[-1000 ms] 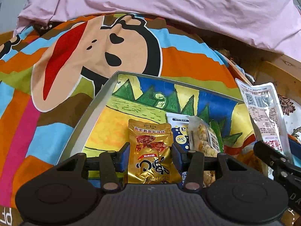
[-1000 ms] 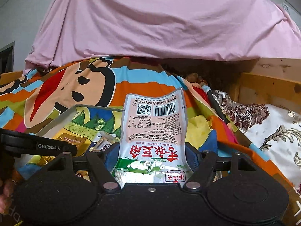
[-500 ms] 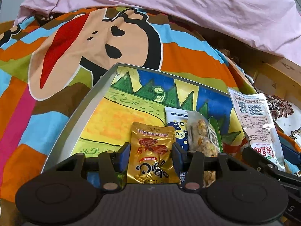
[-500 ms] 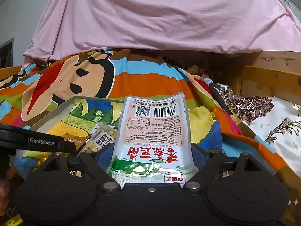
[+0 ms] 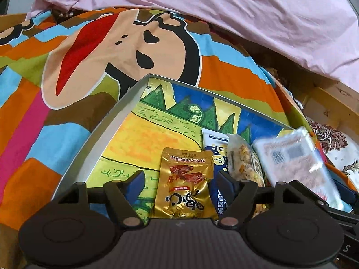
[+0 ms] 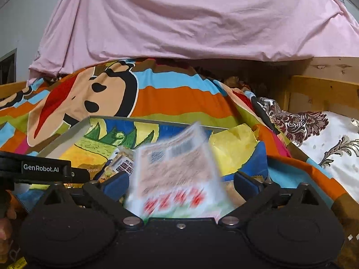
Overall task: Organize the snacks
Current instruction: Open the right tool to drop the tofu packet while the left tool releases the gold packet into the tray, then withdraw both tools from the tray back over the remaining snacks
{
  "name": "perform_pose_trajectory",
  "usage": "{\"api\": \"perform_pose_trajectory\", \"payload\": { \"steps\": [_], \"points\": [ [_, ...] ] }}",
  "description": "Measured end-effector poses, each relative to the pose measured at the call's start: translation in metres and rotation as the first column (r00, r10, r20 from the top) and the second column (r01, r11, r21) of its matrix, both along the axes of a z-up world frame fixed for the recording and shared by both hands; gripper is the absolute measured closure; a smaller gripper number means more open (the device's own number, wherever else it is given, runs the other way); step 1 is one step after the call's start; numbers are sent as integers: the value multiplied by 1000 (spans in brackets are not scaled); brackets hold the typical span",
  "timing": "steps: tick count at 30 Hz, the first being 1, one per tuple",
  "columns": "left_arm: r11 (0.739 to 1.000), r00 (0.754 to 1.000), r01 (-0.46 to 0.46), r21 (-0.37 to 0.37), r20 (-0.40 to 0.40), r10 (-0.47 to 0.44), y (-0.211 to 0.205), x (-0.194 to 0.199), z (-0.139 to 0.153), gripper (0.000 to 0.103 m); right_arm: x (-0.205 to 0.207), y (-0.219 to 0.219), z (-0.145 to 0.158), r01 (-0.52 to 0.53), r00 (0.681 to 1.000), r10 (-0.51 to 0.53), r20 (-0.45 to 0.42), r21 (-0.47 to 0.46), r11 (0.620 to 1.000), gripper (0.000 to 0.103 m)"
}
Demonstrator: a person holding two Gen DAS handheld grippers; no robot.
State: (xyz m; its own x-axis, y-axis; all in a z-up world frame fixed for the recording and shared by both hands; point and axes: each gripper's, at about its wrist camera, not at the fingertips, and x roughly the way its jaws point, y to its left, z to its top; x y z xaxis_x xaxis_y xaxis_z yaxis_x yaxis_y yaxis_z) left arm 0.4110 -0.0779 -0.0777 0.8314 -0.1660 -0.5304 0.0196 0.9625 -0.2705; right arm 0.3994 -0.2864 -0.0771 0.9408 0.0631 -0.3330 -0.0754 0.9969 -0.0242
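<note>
**Both grippers letting go of packets over the tray**

Left gripper [image 5: 180,180]: jaws opening, gold packet [image 5: 185,183] between pads, no longer pressed; it lies flat at tray's 6 o'clock edge. Right gripper [image 6: 181,182]: jaws opening wide, white packet [image 6: 177,174] loose between them, motion-blurred, probably dropping toward tray's 3 o'clock side.

Blue packet [image 5: 216,154] and clear nut bag [image 5: 243,163] sit just right of gold.

Tray [image 5: 107,125] rests on striped blanket [image 5: 224,76].

Handling, judged: all packets light, soft, crinkly film, slippery; nut bag crushable. Pinch flat sealed edges, not the filled middle; film bends, so grip near the bottom seam.
</note>
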Motion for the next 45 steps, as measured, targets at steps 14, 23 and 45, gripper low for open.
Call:
{"api": "perform_pose_trajectory", "payload": {
  "steps": [14, 23, 45],
  "points": [
    [999, 999, -29, -33, 16, 29, 7, -6, 0, 23, -1, 0, 0, 10, 1000, -10, 8, 5, 1000, 3],
    [997, 997, -58, -50, 48, 60, 12, -19, 8, 9, -12, -2, 15, 11, 999, -12, 41, 28, 1000, 1],
    [995, 978, -94, -36, 185, 99, 25, -175, 96, 1, -188, -7, 124, 51, 987, -55, 153, 30, 998, 1]
  ]
}}
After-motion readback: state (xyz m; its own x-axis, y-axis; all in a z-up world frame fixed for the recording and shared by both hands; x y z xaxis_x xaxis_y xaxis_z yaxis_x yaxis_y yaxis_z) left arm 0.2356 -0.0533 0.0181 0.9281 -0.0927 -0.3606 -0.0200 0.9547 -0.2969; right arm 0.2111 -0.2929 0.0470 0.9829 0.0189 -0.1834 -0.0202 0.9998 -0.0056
